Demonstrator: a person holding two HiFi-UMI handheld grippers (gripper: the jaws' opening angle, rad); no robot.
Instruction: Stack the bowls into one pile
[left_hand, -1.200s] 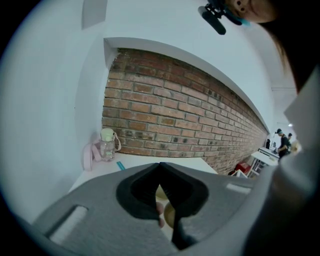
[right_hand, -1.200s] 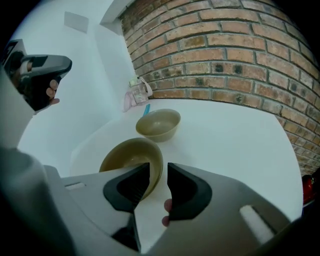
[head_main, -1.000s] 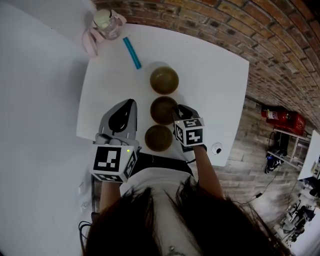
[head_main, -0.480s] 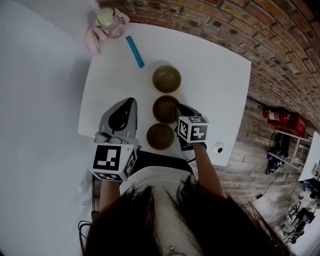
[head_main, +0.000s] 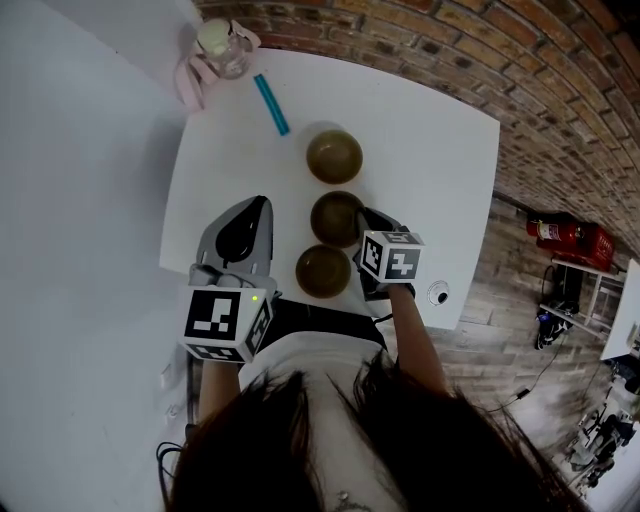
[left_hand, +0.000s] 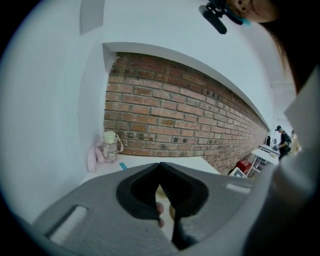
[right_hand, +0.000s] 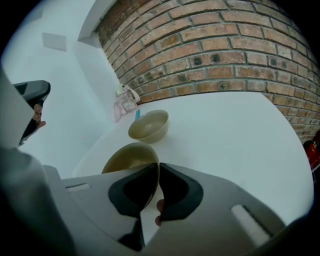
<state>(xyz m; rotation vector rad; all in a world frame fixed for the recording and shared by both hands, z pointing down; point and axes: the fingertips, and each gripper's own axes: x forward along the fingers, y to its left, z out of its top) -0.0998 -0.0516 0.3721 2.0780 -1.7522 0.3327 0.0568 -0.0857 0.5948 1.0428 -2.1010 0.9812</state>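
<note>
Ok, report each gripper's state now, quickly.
Left gripper: closed, nothing between its jaws.
Right gripper: jaws have just been closing, now clamped on the rim of the middle bowl.

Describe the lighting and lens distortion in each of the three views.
Head view: soft, even light without hard shadows; the table edges bow and dark hair fills the bottom. Left gripper view: a fisheye circle with black corners, the brick wall courses curving. Right gripper view: same black corners; the far bowl and middle bowl are evenly lit, without glare.
</note>
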